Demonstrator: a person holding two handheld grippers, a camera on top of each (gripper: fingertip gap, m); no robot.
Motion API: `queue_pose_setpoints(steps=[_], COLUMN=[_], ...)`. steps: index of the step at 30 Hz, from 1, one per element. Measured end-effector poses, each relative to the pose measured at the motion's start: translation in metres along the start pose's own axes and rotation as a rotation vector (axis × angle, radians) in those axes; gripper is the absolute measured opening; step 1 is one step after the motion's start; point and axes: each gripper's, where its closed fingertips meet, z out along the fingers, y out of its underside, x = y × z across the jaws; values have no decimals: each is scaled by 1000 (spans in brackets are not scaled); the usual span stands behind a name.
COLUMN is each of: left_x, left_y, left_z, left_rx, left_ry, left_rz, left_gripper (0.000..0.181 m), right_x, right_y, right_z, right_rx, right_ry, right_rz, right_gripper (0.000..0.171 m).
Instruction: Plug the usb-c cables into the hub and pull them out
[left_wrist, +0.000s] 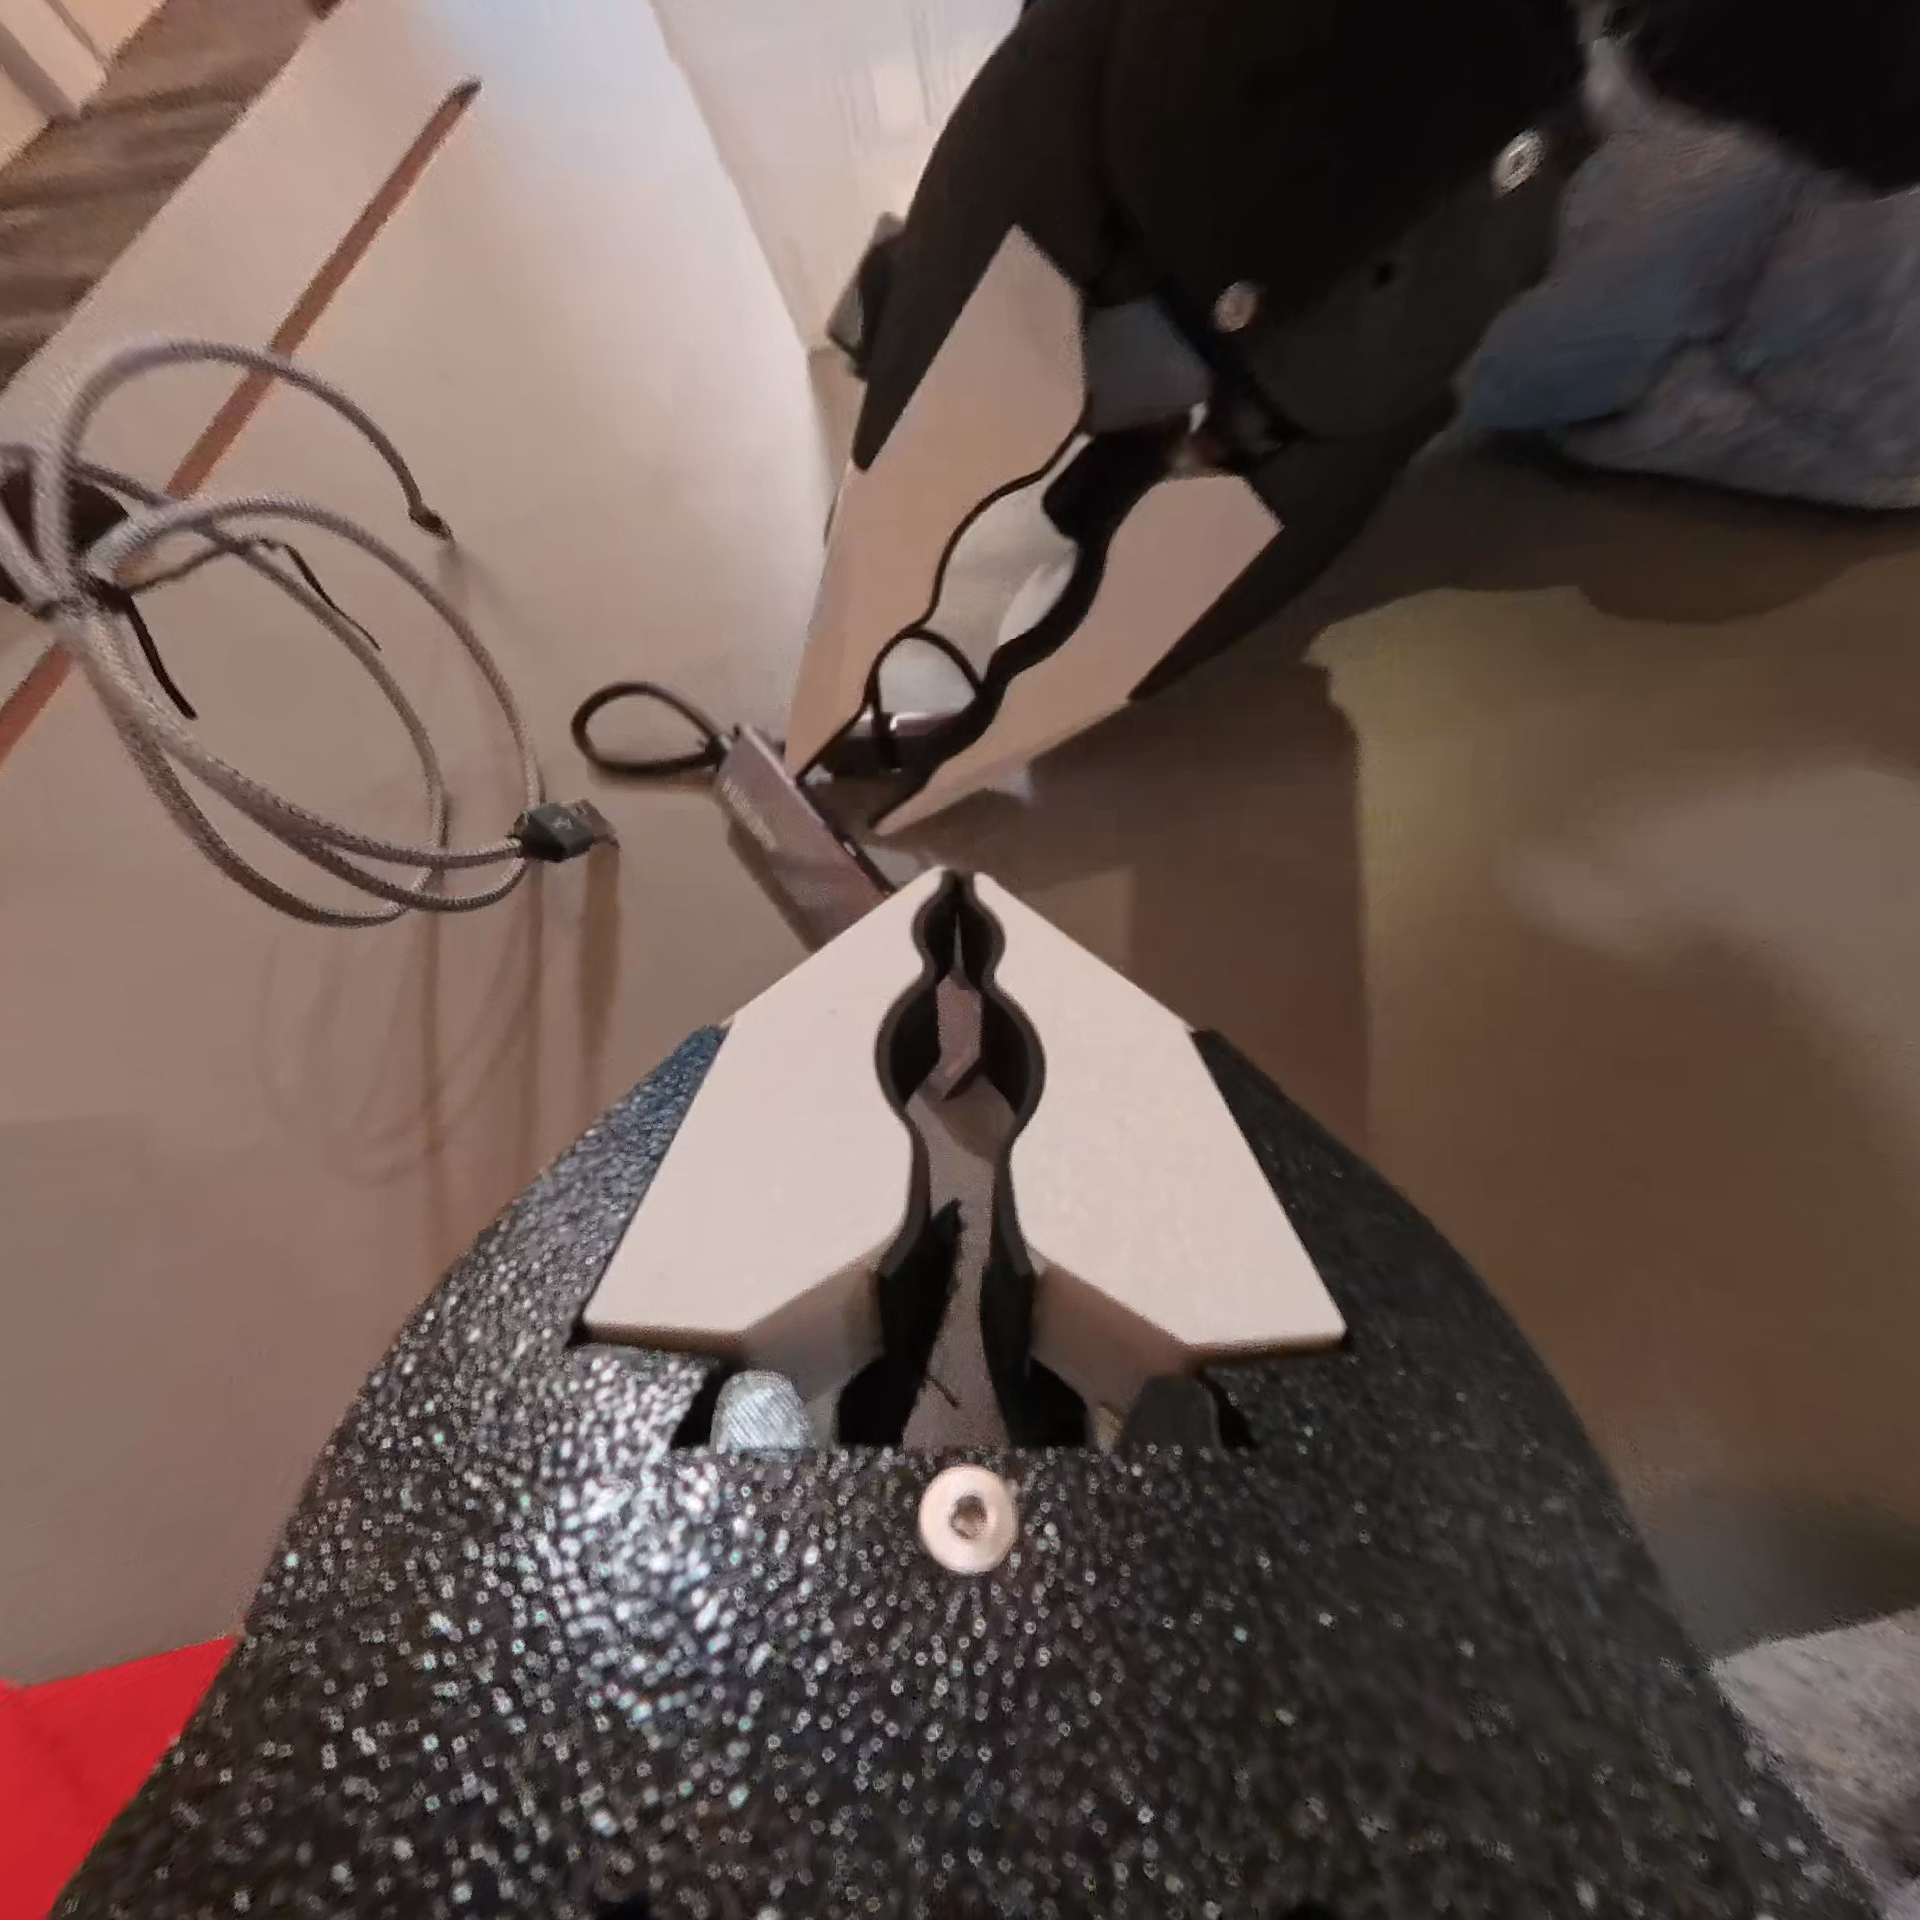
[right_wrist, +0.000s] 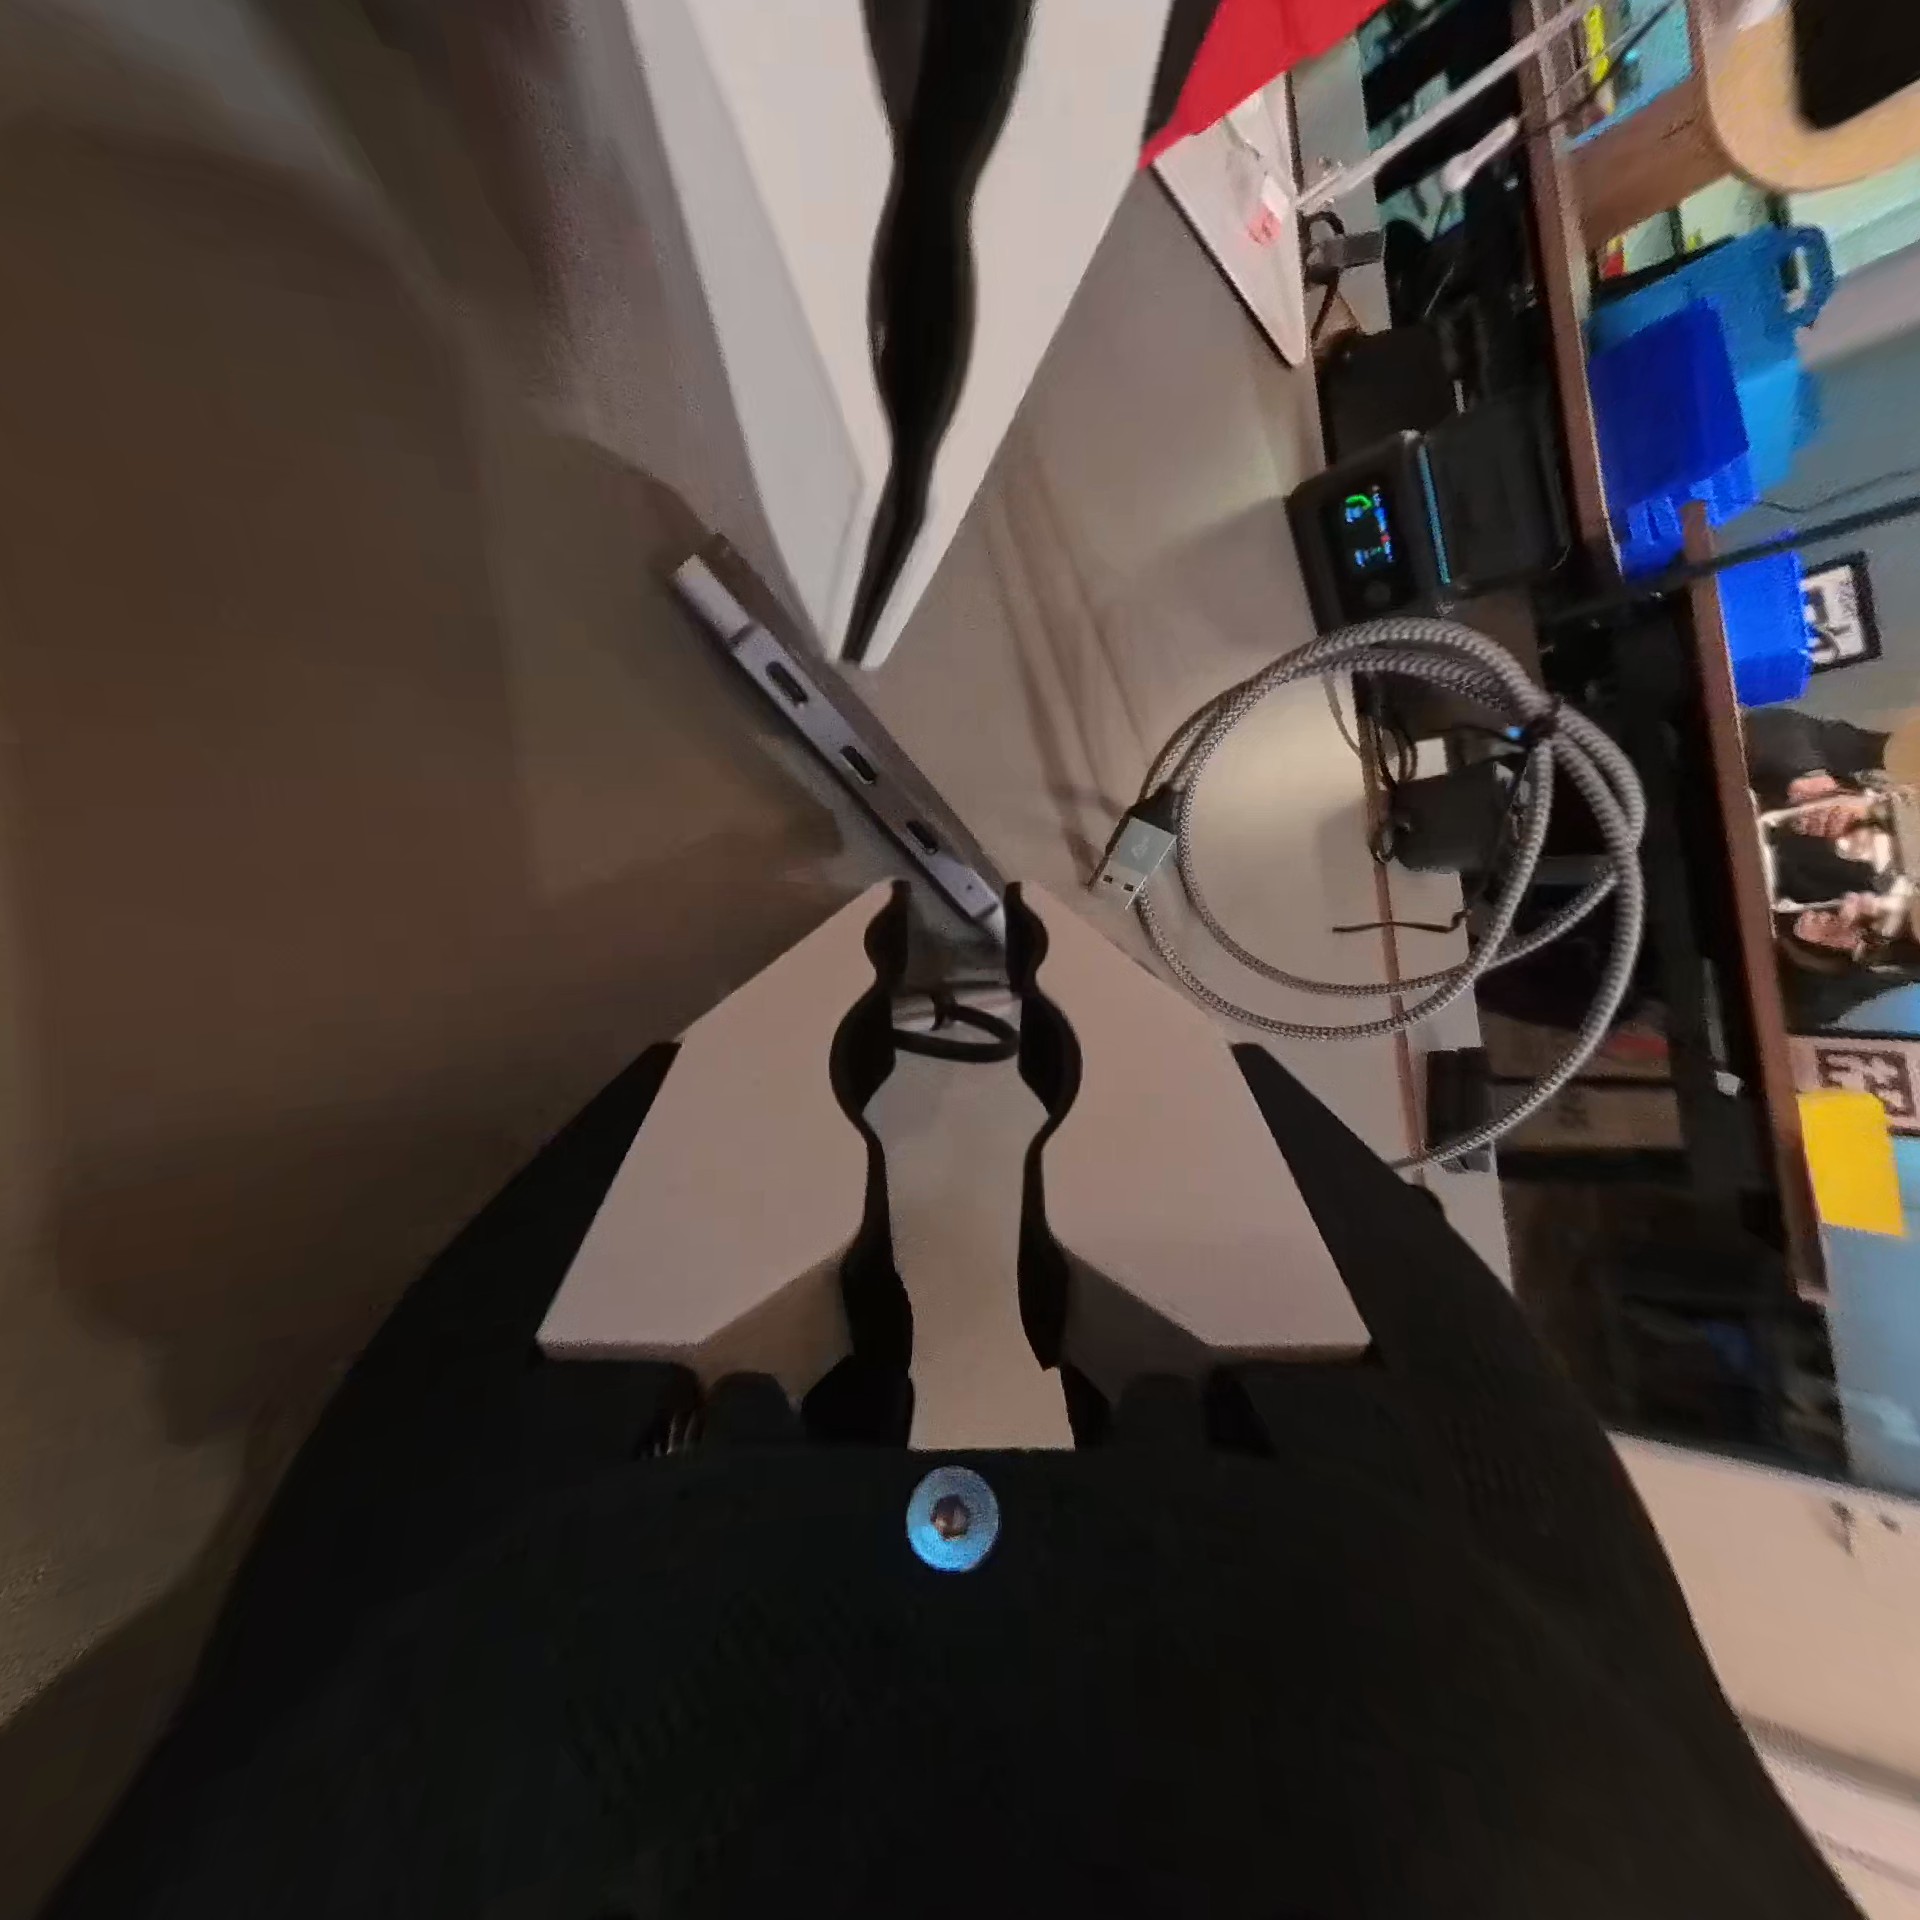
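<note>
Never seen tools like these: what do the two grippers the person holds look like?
The left gripper has a glittery black speckled body, the right gripper a plain matte black one. Both carry two pale beige wedge-shaped fingers with wavy black-lined inner edges and one silver screw.

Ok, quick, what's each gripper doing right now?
Left gripper: shut on one end of the slim grey metal hub.
Right gripper: narrowly open around the hub's other end; contact cannot be told.

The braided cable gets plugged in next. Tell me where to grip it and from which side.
Grip the grey plug housing just behind its metal tip, from above, jaws across its sides. It lies flat on the table, clear of the braided cable's coils, tip toward the hub.
</note>
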Motion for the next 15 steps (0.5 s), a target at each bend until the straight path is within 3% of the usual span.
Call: queue_pose_setpoints(steps=[1,4,8,12,15], left_x=[0,-5,-11,-5,-3], left_y=[-3,-7,0,26,33], left_z=[-2,-7,-5,7,11], left_rx=[17,53,1,-165,-200], left_ry=[-4,-23,-36,-13,-5], left_rz=[10,-2,-94,-115,-95], left_gripper=[0,0,62,71,52], right_x=[-1,0,7,1,-5], right_y=[1,-4,-3,-8,-16], right_z=[0,-2,-4,-6,-7], right_rx=[13,53,59,102,144], right_ry=[-7,-6,23,-27,-44], right_rz=[-1,20,55,75,56], right_gripper=[15,18,21,27,29])
